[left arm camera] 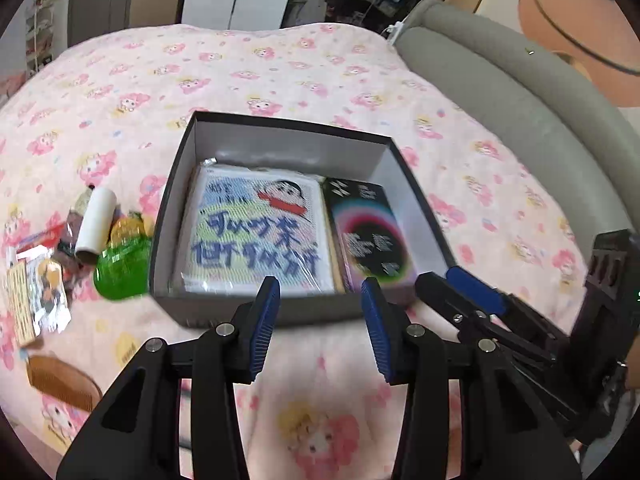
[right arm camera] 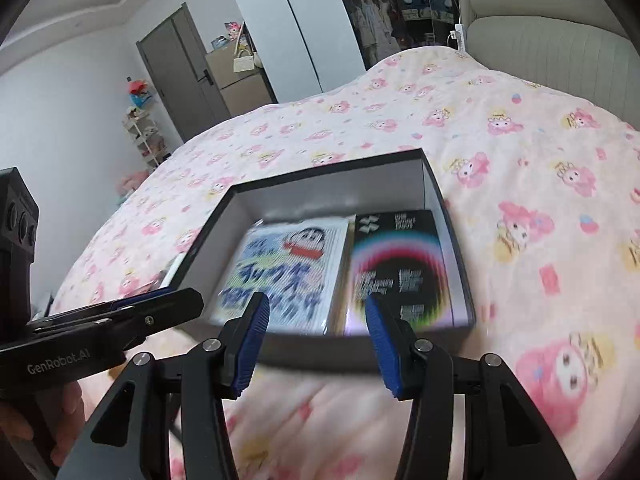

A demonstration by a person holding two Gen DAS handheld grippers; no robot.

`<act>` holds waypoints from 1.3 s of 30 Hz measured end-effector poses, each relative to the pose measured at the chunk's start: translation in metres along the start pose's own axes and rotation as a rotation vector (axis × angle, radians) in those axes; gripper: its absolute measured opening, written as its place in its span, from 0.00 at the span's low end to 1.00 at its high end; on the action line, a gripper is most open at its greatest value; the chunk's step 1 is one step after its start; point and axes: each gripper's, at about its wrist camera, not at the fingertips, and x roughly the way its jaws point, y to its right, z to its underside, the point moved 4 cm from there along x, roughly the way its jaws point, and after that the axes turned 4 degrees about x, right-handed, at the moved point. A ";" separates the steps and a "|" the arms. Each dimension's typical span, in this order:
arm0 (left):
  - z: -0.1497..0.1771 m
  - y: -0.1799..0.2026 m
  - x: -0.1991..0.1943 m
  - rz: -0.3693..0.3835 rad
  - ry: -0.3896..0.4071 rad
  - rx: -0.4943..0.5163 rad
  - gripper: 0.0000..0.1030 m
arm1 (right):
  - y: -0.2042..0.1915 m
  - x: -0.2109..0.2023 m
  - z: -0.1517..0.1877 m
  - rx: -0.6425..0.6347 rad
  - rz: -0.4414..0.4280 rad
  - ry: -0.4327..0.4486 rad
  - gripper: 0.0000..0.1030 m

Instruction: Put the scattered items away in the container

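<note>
Clutter waits off to my left

Box [left arm camera: 176, 184] sits straight ahead of both my grippers on the pink bedspread [left arm camera: 280, 76], already holding a cartoon packet [left arm camera: 256, 232] and a dark booklet [left arm camera: 366, 232]. My left gripper [left arm camera: 325, 320] and right gripper [right arm camera: 318, 340] both stand parted, nothing between the pads, tilted down over the near rim. Left of my left gripper lie a white roll [left arm camera: 96, 222], a green plastic piece [left arm camera: 122, 272] and small packets [left arm camera: 38, 292]. I judge them light; the roll looks stiff enough to pinch across its middle.

A home bedroom; bed under a pink cartoon-print blanket [right arm camera: 460, 128], grey padded headboard [left arm camera: 520, 92], white wardrobe doors [right arm camera: 296, 28], hanging clothes [right arm camera: 376, 28], toy shelf [right arm camera: 146, 132]
</note>
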 end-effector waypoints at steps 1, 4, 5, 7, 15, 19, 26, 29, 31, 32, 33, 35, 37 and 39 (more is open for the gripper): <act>0.003 -0.001 -0.005 0.015 0.011 -0.006 0.41 | -0.003 -0.006 0.005 0.009 -0.005 -0.003 0.45; 0.013 -0.004 -0.026 0.029 0.030 -0.002 0.41 | -0.009 -0.019 0.016 0.030 -0.026 -0.017 0.45; 0.016 -0.005 -0.032 0.034 0.033 -0.002 0.41 | -0.012 -0.020 0.019 0.033 -0.019 -0.017 0.45; 0.023 -0.007 -0.042 0.043 0.040 -0.005 0.41 | -0.015 -0.025 0.024 0.039 -0.010 -0.015 0.45; 0.058 -0.020 -0.058 0.008 0.038 0.045 0.42 | -0.050 -0.029 0.052 0.012 -0.025 -0.058 0.47; 0.075 -0.033 -0.067 0.027 0.043 0.016 0.42 | -0.071 -0.030 0.063 -0.017 -0.040 -0.049 0.47; 0.102 -0.073 -0.082 0.011 0.045 -0.051 0.42 | -0.109 -0.014 0.082 -0.073 -0.055 -0.095 0.47; 0.115 -0.091 -0.082 -0.006 0.031 -0.081 0.42 | -0.127 -0.005 0.093 -0.099 -0.069 -0.113 0.47; 0.125 -0.104 -0.080 -0.020 0.018 -0.108 0.42 | -0.137 0.009 0.106 -0.119 -0.067 -0.142 0.47; 0.130 -0.111 -0.078 -0.026 0.013 -0.127 0.42 | -0.139 0.015 0.112 -0.125 -0.058 -0.163 0.47; 0.135 -0.118 -0.076 -0.034 0.009 -0.146 0.42 | -0.141 0.023 0.119 -0.128 -0.048 -0.190 0.47; 0.147 -0.134 -0.070 -0.048 0.002 -0.194 0.42 | -0.141 0.038 0.134 -0.121 -0.041 -0.245 0.47; 0.156 -0.149 -0.064 -0.042 -0.008 -0.247 0.42 | -0.140 0.047 0.144 -0.119 -0.032 -0.280 0.47; 0.165 -0.162 -0.057 -0.038 -0.018 -0.293 0.42 | -0.139 0.054 0.153 -0.128 -0.014 -0.303 0.47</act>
